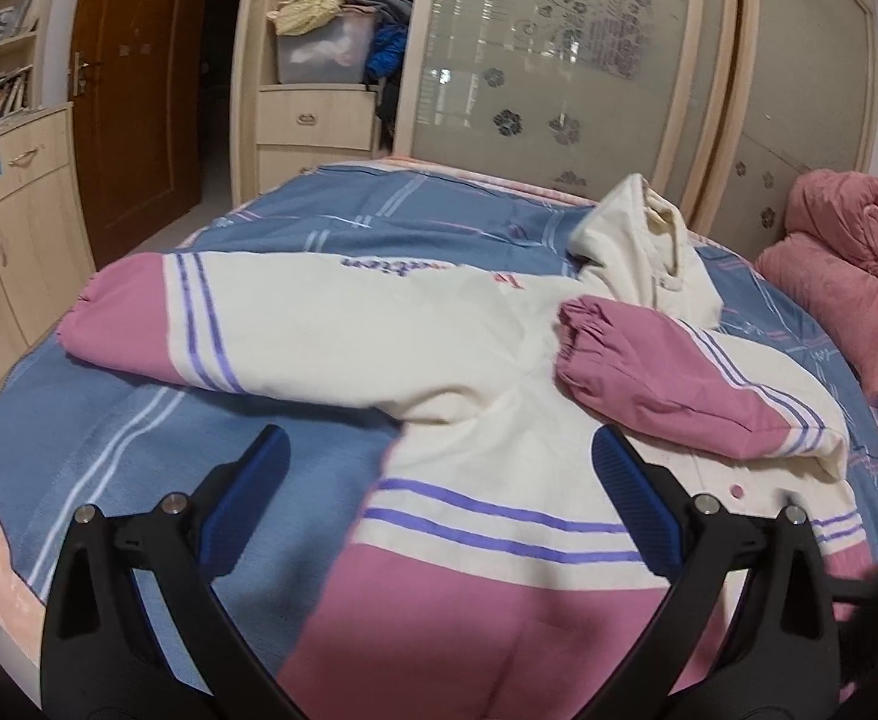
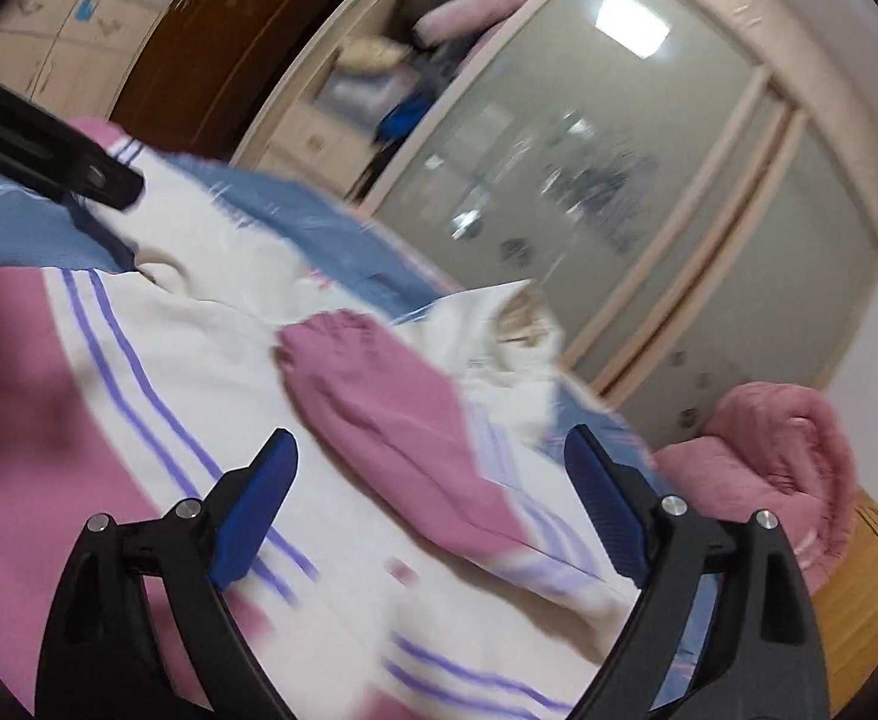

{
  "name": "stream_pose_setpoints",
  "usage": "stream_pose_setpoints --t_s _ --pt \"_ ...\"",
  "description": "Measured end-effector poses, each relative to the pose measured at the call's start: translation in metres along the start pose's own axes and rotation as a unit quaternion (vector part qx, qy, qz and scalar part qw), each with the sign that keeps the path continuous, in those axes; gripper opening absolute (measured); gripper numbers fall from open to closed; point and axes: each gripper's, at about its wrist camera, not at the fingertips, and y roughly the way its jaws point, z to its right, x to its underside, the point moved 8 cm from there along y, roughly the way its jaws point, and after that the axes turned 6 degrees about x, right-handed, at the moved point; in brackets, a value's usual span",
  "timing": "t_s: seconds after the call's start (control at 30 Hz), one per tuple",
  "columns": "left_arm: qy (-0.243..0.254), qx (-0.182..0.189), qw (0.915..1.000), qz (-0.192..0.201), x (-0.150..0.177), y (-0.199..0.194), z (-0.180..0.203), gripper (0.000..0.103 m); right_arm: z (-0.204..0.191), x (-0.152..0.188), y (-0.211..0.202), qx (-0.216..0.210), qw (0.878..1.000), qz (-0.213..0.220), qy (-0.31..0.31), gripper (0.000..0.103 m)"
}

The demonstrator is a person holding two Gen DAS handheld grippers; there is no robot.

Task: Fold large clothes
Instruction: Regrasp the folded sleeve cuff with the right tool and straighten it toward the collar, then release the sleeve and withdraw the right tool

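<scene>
A cream and pink jacket (image 1: 379,336) with purple stripes lies spread on the bed, hem toward me and hood (image 1: 643,240) at the far end. Its right sleeve (image 1: 649,366) is folded in across the body, while the left sleeve (image 1: 139,318) stretches out to the left. My left gripper (image 1: 439,456) hovers open over the pink hem, nothing between its blue pads. The right wrist view is tilted and blurred; there my right gripper (image 2: 430,450) stands open above the folded sleeve (image 2: 391,420), apart from it. The left gripper's black body (image 2: 37,150) shows at that view's upper left.
The bed carries a blue plaid sheet (image 1: 139,450). A bundled pink quilt (image 1: 847,276) sits at the bed's right side. Behind stand a wardrobe with frosted sliding doors (image 1: 559,60), open shelves with clothes and a plastic box (image 1: 325,48), a brown door (image 1: 133,90) and a cabinet (image 1: 13,210) at left.
</scene>
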Motion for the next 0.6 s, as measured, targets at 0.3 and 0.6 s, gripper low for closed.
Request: stream_pose_setpoints --t_s 0.3,0.6 --pt "0.05 0.082 0.995 -0.029 0.031 0.001 0.061 0.101 0.056 0.038 -0.062 0.064 0.995 0.07 0.021 0.096" --pt "0.087 0.096 0.9905 -0.046 0.047 0.011 0.093 0.101 0.061 0.049 -0.071 0.055 0.996 0.059 0.025 0.096"
